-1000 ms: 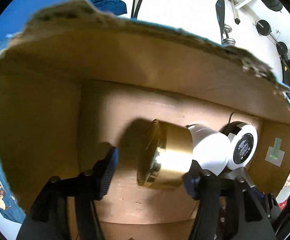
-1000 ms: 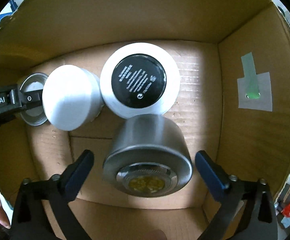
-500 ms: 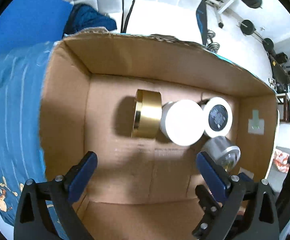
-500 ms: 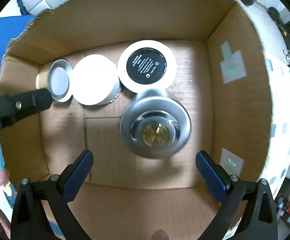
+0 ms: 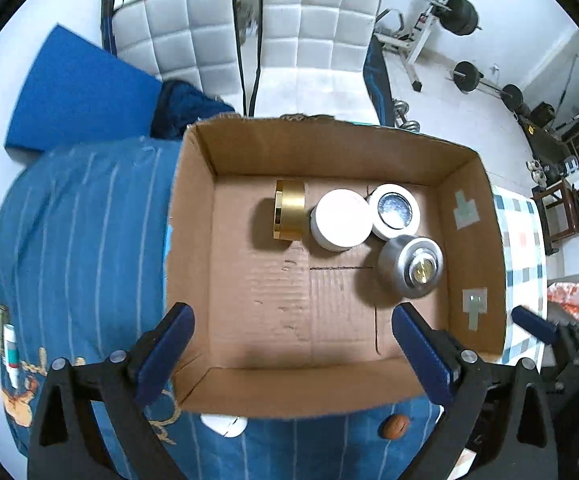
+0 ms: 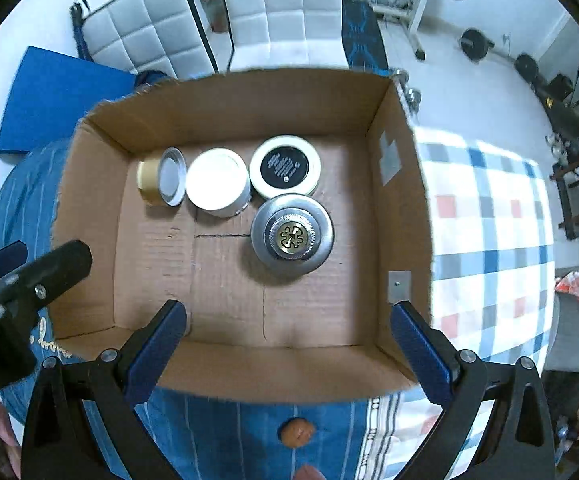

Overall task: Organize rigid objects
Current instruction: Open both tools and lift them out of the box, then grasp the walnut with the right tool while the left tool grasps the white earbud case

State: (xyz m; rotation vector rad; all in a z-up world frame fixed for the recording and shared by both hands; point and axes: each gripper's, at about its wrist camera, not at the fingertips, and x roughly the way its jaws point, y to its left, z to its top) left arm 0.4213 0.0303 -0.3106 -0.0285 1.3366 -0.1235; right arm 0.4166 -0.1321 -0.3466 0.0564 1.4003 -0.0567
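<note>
An open cardboard box holds a gold tin on its side, a white round tin, a white tin with a black label and a silver round container. My left gripper is open and empty above the box's near edge. My right gripper is open and empty above the near edge too. The left gripper also shows at the left of the right wrist view.
The box rests on a blue striped cover beside a checked cloth. A small brown ball and a white object lie in front of the box. White quilted cushions and weights lie behind.
Both grippers have pulled up and back out of the box, leaving the gold tin and the silver container inside. Both stay open.
</note>
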